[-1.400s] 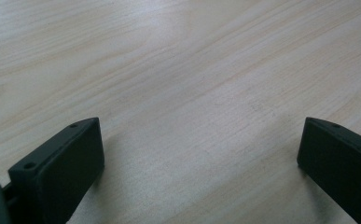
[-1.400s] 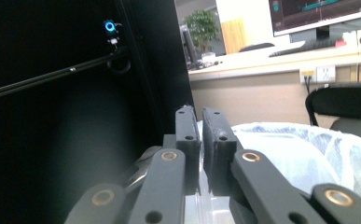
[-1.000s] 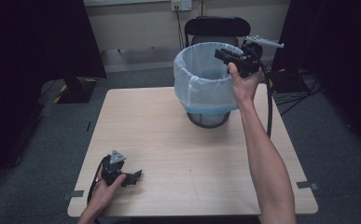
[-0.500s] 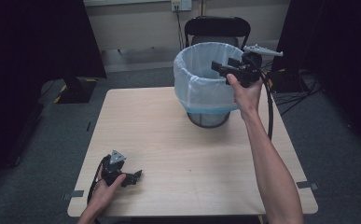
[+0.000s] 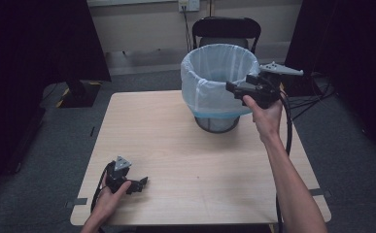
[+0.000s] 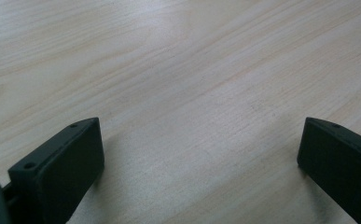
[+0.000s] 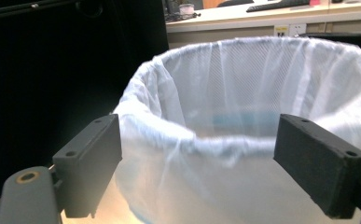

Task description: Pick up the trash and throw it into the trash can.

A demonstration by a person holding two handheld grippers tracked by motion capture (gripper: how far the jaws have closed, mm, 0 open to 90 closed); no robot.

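Pale wood-grain table (image 5: 176, 145), round bin (image 5: 219, 82) — thin, seemingly translucent liner.

Round black wire-mesh waste bin (image 5: 218, 124), upright on the far right part of the table. Lined with a thin translucent pale-blue plastic bag (image 5: 210, 90), its top folded out over the rim and draped most of the way down the outside, wrinkled. Mouth open. Mesh base shows below the bag's hem.
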